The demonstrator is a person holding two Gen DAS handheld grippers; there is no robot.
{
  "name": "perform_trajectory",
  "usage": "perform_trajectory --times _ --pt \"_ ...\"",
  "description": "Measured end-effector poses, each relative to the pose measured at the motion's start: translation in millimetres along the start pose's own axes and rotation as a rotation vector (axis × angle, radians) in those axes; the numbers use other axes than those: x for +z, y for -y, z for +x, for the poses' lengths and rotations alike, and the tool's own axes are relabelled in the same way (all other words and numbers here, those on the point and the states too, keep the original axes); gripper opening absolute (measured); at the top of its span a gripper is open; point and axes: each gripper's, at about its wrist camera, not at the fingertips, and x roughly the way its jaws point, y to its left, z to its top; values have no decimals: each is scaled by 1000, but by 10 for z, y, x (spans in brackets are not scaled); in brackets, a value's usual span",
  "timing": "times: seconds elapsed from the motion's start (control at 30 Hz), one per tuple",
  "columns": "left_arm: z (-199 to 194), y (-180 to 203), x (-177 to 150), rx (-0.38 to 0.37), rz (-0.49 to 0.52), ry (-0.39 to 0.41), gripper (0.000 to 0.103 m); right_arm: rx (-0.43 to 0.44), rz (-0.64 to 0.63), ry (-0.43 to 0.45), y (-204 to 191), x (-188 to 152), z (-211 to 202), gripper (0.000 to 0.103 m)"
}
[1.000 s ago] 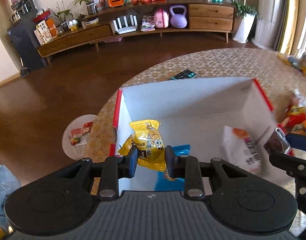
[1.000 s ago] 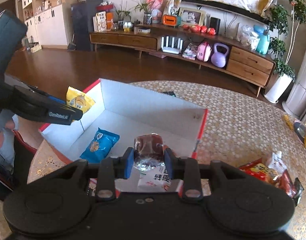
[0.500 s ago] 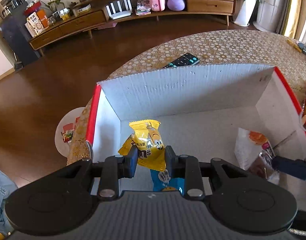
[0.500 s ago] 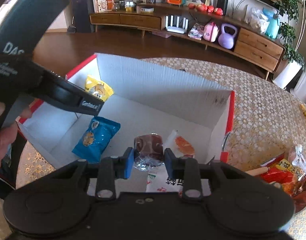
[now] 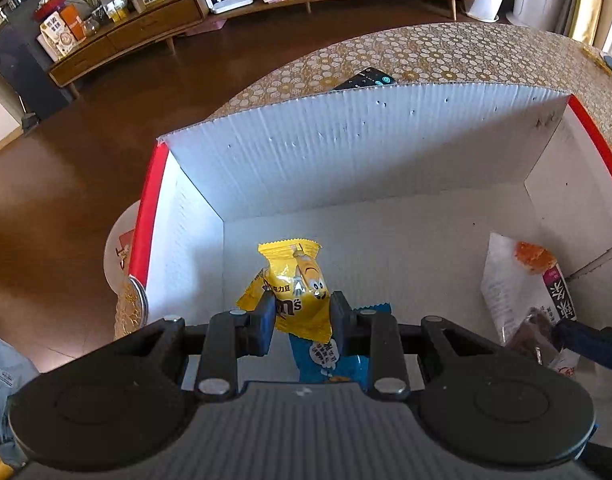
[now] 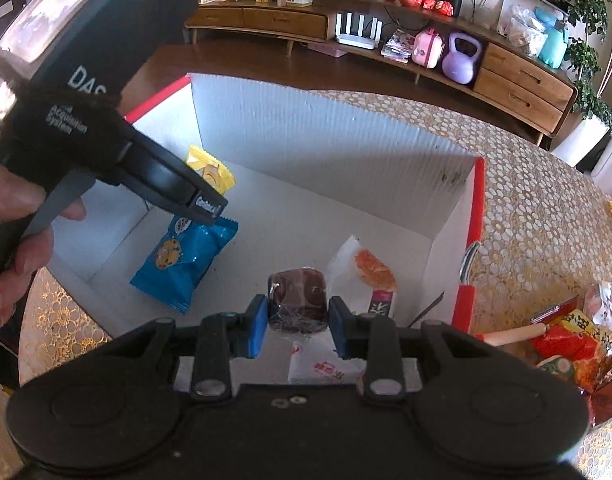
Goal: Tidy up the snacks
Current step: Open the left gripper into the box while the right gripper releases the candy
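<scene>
Snacks are going into the white box (image 5: 346,160): the left gripper (image 5: 301,322), pinching a yellow M&M's packet (image 5: 297,288), and the right gripper (image 6: 295,322), pinching a brown wrapped cake (image 6: 297,296), have both sunk lower inside since a second ago, at lower centre of each view; release looks near.

One box (image 6: 338,140) holds four snack packets: one yellow (image 5: 297,284), one blue (image 6: 185,256), one brown (image 6: 299,292), one white (image 6: 366,276) (more lie heaped outside, uncountable).
</scene>
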Motion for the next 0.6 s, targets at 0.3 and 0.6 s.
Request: perform_trajectory --times 0.3,0.6 --pt "-66 -47 -5 -18 -54 5 29 1 9 -2 22 1 -72 36" --pt "-300 -97 -79 -19 -80 63 30 4 6 25 19 -42 -256 49"
